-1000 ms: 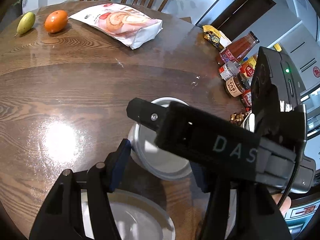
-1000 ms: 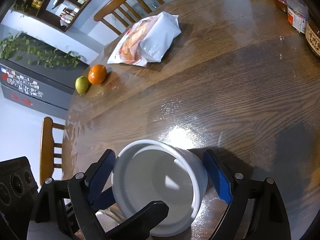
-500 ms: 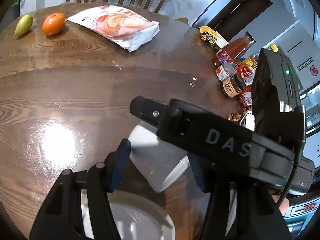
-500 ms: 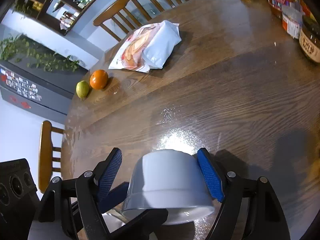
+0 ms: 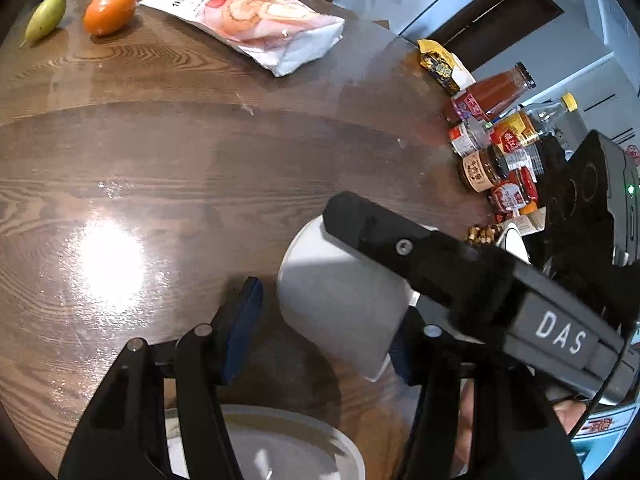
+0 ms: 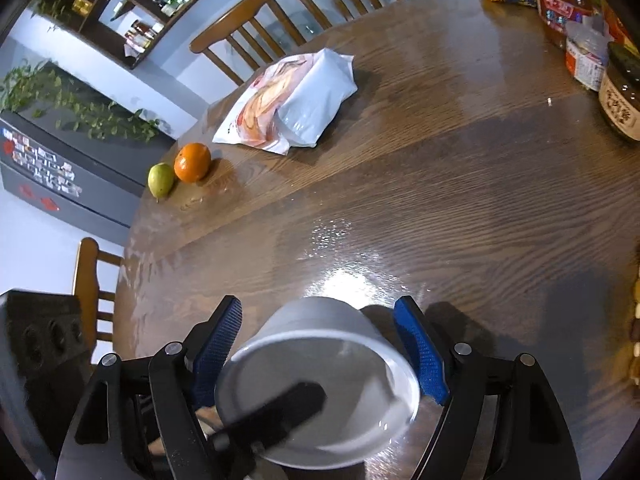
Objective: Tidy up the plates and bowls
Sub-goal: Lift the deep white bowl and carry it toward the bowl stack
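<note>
White ceramic bowl (image 5: pixel 340 304) sits tilted between the blue pads of the left gripper (image 5: pixel 320 326), low centre of the left wrist view. The left pad stands clear of the bowl wall with a gap showing; the right pad is mostly hidden behind the bowl, so contact there cannot be told. One black finger of the right gripper (image 5: pixel 400 248) crosses over the bowl from the right. A white plate (image 5: pixel 288 448) lies on the brown wooden table (image 5: pixel 160 168) at the bottom edge, below the bowl and partly behind the left gripper's frame. Far side of the table: a green fruit (image 5: pixel 46 16) just beside an orange (image 5: pixel 109 10), and a snack bag (image 5: pixel 256 28). A cluster of sauce bottles and jars (image 5: pixel 492 140) stands at the right edge.

Right wrist view: the same bowl (image 6: pixel 320 380) is tipped with its opening toward the camera, between the blue pads of the right gripper (image 6: pixel 320 352). Jaws stand wide; both pads lie close to the bowl's sides, and firm pressing cannot be told. A black finger of the left gripper (image 6: pixel 276 412) reaches into the bowl's mouth. Snack bag (image 6: pixel 292 100), orange (image 6: pixel 193 162) and green fruit (image 6: pixel 161 180) lie further up the table (image 6: pixel 440 200); wooden chairs (image 6: pixel 256 28) stand behind.
</note>
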`<state>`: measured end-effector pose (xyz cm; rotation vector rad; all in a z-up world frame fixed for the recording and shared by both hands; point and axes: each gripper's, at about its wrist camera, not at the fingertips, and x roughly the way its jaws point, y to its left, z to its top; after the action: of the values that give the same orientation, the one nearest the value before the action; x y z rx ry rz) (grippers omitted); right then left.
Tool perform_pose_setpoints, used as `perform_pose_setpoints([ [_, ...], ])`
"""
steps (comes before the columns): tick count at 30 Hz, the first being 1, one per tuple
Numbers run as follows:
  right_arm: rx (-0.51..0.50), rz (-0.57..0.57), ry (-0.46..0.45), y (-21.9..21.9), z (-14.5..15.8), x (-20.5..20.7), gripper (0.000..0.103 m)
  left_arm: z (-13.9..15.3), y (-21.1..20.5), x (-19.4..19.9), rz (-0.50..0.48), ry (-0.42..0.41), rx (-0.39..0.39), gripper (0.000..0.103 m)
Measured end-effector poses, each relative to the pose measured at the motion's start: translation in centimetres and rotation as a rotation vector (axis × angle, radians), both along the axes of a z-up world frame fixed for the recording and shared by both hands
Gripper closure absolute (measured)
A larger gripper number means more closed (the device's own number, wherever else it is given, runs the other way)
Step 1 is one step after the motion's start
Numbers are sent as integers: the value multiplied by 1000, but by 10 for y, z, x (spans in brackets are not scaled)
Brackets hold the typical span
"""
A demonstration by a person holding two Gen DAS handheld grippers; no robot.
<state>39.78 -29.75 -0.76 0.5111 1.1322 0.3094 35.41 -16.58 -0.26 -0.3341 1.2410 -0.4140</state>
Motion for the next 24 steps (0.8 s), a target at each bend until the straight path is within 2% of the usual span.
perform_pose_setpoints([
  [7, 9, -32, -22, -14, 2, -8, 22, 0, 5, 1, 44, -27, 72, 51],
  [12, 11, -59, -27, -25, -2, -17, 22, -9, 7, 9, 57, 18, 35, 56],
  [18, 60, -127, -24, -47, -4, -29, 22, -10, -3, 10, 34, 38, 11, 55],
  [22, 91, -127, -50, -61, 7, -48, 22, -6, -12, 4, 5, 19, 24, 55],
  [24, 75, -133, -72, -64, 13, -57, 22, -5, -15, 0, -6, 28, -2, 55],
])
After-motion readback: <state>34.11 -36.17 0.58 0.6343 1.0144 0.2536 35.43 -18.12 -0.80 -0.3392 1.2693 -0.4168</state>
